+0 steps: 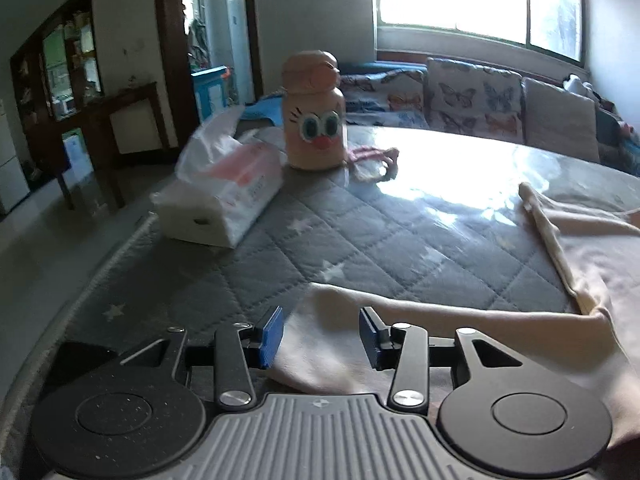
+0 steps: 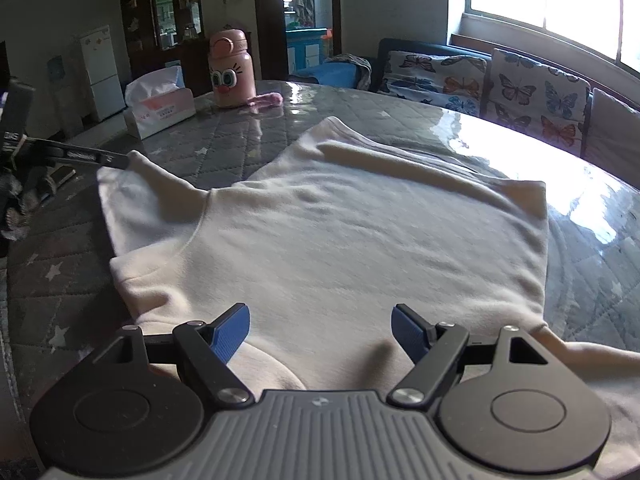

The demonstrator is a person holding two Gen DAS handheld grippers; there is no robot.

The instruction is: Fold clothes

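A cream sweatshirt (image 2: 340, 232) lies flat on the round table, spread out with one sleeve reaching left. My right gripper (image 2: 320, 334) is open just above the garment's near part, its blue pads (image 2: 230, 334) on either side of the cloth. My left gripper (image 1: 320, 340) is open over the end of the left sleeve (image 1: 316, 340), which lies between its blue pads (image 1: 270, 336). The sweatshirt's body shows at the right of the left wrist view (image 1: 592, 248). The left gripper's finger also shows at the sleeve end in the right wrist view (image 2: 80, 154).
The table has a grey quilted star cover (image 1: 360, 232) under a glossy sheet. A pink cartoon-face bottle (image 1: 314, 112) with a pink strap (image 1: 376, 160) and a tissue pack (image 1: 224, 196) stand at the far left. A butterfly-pattern sofa (image 2: 520, 88) is behind the table under a bright window.
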